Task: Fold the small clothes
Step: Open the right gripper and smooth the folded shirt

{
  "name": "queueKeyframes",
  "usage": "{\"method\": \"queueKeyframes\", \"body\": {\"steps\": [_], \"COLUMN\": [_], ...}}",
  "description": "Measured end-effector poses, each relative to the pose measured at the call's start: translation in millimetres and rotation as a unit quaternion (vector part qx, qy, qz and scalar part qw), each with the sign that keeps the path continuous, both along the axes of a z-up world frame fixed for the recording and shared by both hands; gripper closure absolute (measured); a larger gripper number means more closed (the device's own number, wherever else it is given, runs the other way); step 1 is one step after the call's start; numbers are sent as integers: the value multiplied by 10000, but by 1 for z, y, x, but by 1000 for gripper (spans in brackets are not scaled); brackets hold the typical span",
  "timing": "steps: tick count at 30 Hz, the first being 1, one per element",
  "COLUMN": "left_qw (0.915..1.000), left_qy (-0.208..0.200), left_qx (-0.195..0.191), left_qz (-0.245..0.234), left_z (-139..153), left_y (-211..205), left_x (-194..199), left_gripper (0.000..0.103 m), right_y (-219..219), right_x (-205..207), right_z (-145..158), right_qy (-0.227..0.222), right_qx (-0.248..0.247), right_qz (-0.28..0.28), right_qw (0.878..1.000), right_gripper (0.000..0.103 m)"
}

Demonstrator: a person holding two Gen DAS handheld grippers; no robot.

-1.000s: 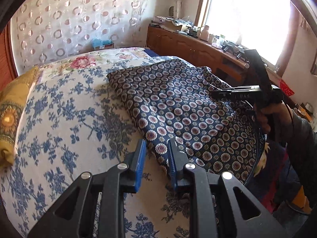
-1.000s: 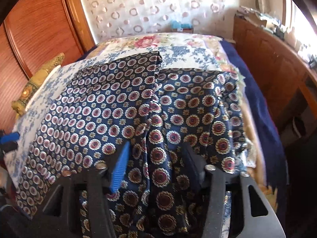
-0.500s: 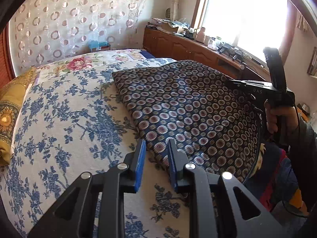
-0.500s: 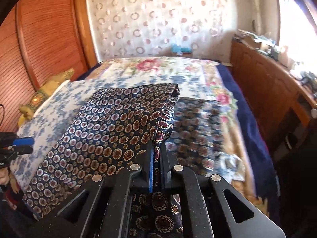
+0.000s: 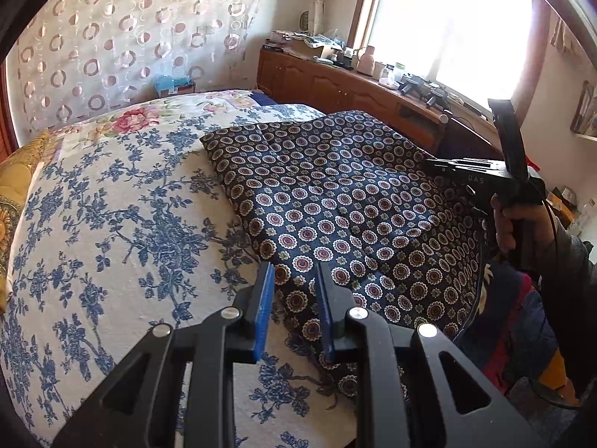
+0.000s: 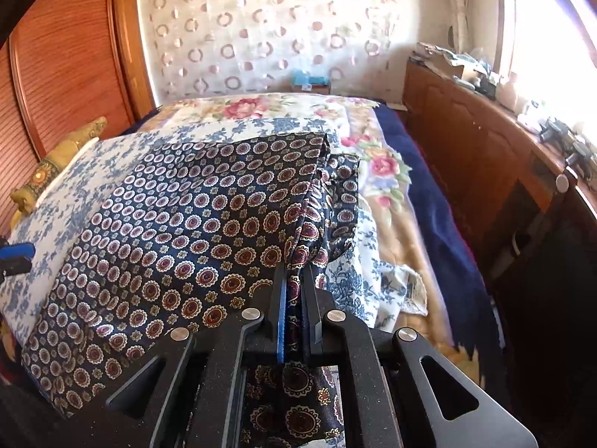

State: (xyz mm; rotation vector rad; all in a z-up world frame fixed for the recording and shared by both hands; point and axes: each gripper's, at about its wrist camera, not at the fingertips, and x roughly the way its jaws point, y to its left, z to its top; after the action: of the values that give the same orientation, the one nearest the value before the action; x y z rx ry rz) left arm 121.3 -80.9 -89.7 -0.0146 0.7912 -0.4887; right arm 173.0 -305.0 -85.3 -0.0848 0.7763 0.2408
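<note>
Only one marking can be read: pale letters "DAS" on the side of the black right gripper (image 5: 481, 177) body, seen from the left wrist view near the person's hand (image 5: 513, 224); any letters before them are too faint to tell; nothing else legible.

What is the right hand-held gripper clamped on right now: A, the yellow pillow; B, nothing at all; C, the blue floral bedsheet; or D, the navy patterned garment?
D: in the right wrist view the right hand-held gripper has its blue pads pressed together on a bunched fold of the navy patterned garment, with cloth running between the pads and under the frame.
</note>
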Motion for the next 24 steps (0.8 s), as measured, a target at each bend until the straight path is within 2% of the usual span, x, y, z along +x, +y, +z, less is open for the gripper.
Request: {"method": "queueKeyframes", "body": {"steps": [13, 20, 21, 24], "left_qw": [9999, 9995, 9995, 9989], "left_qy": [94, 218, 238, 375], "left_qx": [93, 123, 127, 55], "left_qz": [-112, -171, -180, -288], "left_z": [-7, -17, -18, -23], "left_y": [-12, -16, -16, -16], "left_x": [-5, -8, -9, -12], "left_gripper": [83, 83, 83, 83], "right_y": [0, 4, 5, 7], "right_x": [-7, -23, -28, -39], "right_z": [5, 7, 6, 0], "right_qy": [-164, -193, -175, -143], "right_qx": [-188, -102, -98, -143], "right_qz": [-134, -177, -169, -178], "right_qw": [9996, 9996, 9997, 9996], "right_gripper": [87, 82, 80, 60]}}
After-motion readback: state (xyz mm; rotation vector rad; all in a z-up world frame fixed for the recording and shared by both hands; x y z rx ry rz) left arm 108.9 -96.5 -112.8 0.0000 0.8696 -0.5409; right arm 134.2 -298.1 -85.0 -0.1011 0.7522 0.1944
